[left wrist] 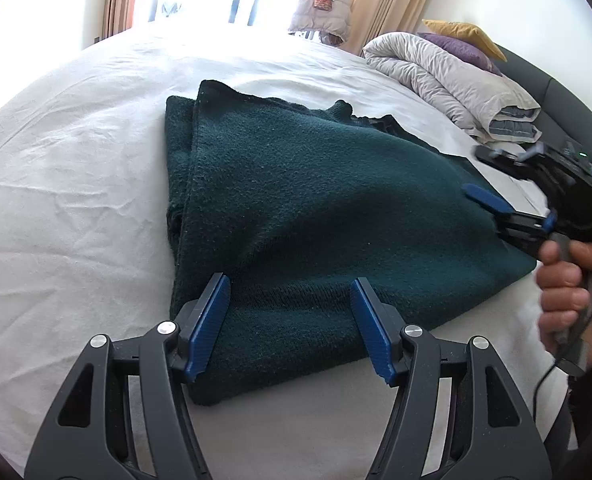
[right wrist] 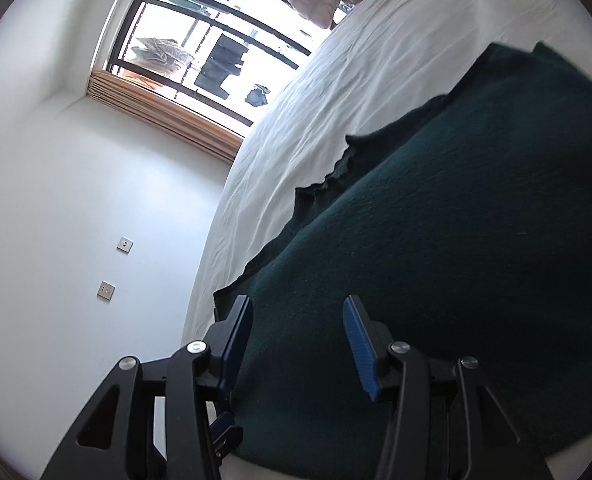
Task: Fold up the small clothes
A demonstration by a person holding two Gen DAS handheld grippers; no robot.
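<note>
**Operator:** Left hand-held gripper first: its jaws stand partly apart over the near hem of the dark green knit garment, pads clear of the wool, nothing held. The garment lies on the bed, just ahead of and under that gripper's fingertips.

**Partner:** And the right one?

**Operator:** Right hand-held gripper is also parted and empty. From the left wrist view I see it at the garment's far right edge, gripped by a hand, one blue finger above the cloth. From its own view the knit fills the space ahead, and I see no fabric pinched between the pads.

**Partner:** So which step are we on?

**Operator:** I judge a fold has been laid. Beyond the left gripper, the garment shows a doubled layer along its left side, with the lower layer peeking out. Both grippers look to be between grasps, so the next fold isn't begun.

**Partner:** What does the next move need?

**Operator:** Each gripper should take a corner of the same edge, likely the near hem, biting through every layer. Thick wool may slip or drag unevenly, so I'd lift both sides together and carry them toward the far edge, away from the grippers.
</note>
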